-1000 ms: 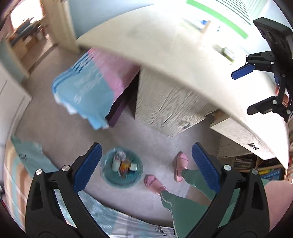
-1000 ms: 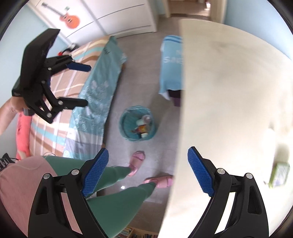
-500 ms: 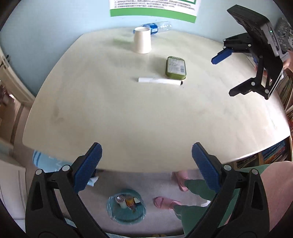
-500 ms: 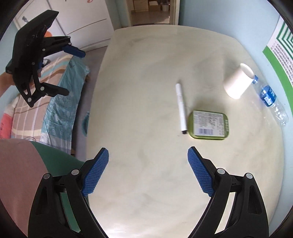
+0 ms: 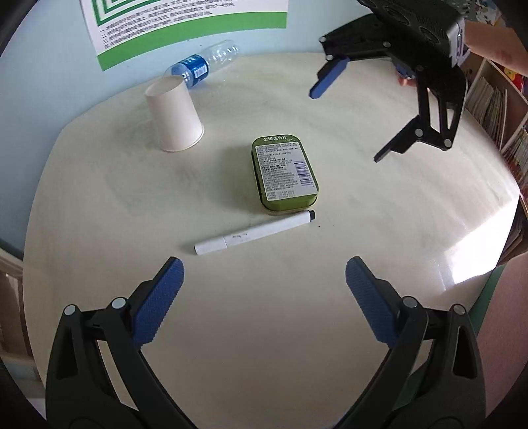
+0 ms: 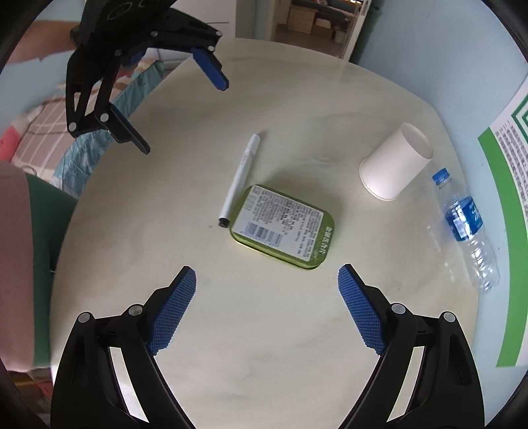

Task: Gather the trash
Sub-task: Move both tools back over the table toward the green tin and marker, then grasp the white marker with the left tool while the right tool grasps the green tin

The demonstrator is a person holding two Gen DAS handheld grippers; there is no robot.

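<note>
On the cream table [image 5: 264,330] lie a green tin [image 5: 284,172] [image 6: 283,224], a white marker [image 5: 254,232] [image 6: 240,180], an upturned white paper cup [image 5: 174,117] [image 6: 396,166] and a clear plastic bottle with a blue label [image 5: 201,67] [image 6: 465,227] on its side by the wall. My left gripper [image 5: 264,290] [image 6: 184,109] hovers open just short of the marker, nothing between its fingers. My right gripper [image 6: 266,297] [image 5: 346,122] stands open just short of the tin, holding nothing.
A green-bordered poster [image 5: 184,19] hangs on the blue wall behind the table. Bookshelves [image 5: 495,105] stand at the right. A bed with a patterned cover [image 6: 82,142] lies past the table's far edge, and a doorway [image 6: 316,23] opens beyond. The person's sleeve and leg [image 6: 19,231] border the table.
Both grippers swung from over the floor and its teal trash bin to above the table. The tin, marker, cup and bottle came into view and grew closer; both grippers stayed open.
</note>
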